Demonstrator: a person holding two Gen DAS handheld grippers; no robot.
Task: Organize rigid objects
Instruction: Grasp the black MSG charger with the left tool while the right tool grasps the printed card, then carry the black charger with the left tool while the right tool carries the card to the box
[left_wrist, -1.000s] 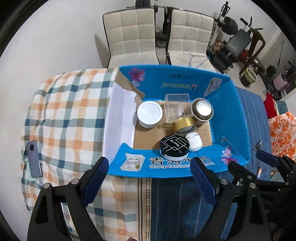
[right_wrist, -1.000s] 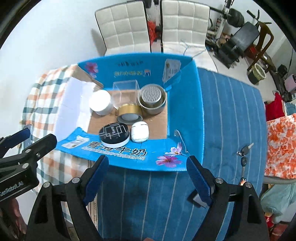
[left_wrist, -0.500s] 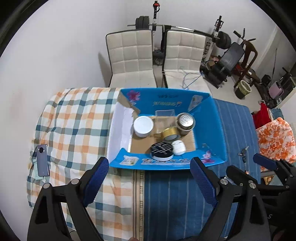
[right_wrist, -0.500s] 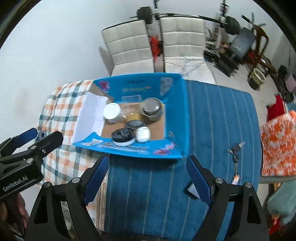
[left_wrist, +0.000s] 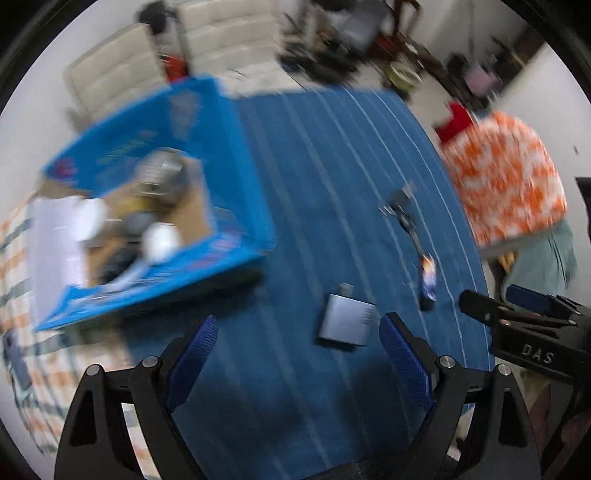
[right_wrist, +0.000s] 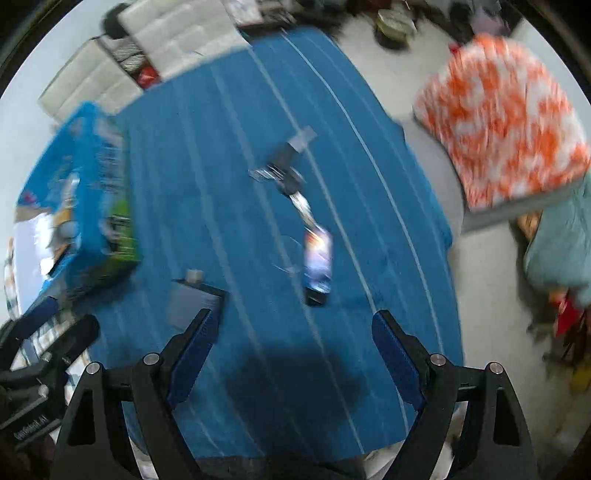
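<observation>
The frames are motion-blurred. An open blue cardboard box (left_wrist: 236, 177) with several round tins and lids inside sits at the left on a blue striped cloth (left_wrist: 314, 192). A flat grey adapter (left_wrist: 345, 323) lies on the cloth just ahead of my left gripper (left_wrist: 297, 325), which is open and empty. A bunch of keys (right_wrist: 288, 170) with a colourful fob (right_wrist: 317, 266) lies ahead of my right gripper (right_wrist: 292, 317), also open and empty. In the right wrist view the grey adapter (right_wrist: 192, 302) lies partly behind the left finger.
An orange-and-white patterned cushion (left_wrist: 506, 177) sits beyond the cloth's right edge, with teal fabric (right_wrist: 554, 251) below it. White padded chairs (left_wrist: 122, 70) stand behind the box. Plaid cloth (left_wrist: 18, 258) covers the far left. Both grippers hang close together.
Both grippers have swung right, away from the box, and rolled. The box slid to the left of both views; the keys and the grey adapter came under the fingers. Jaws stayed open.
</observation>
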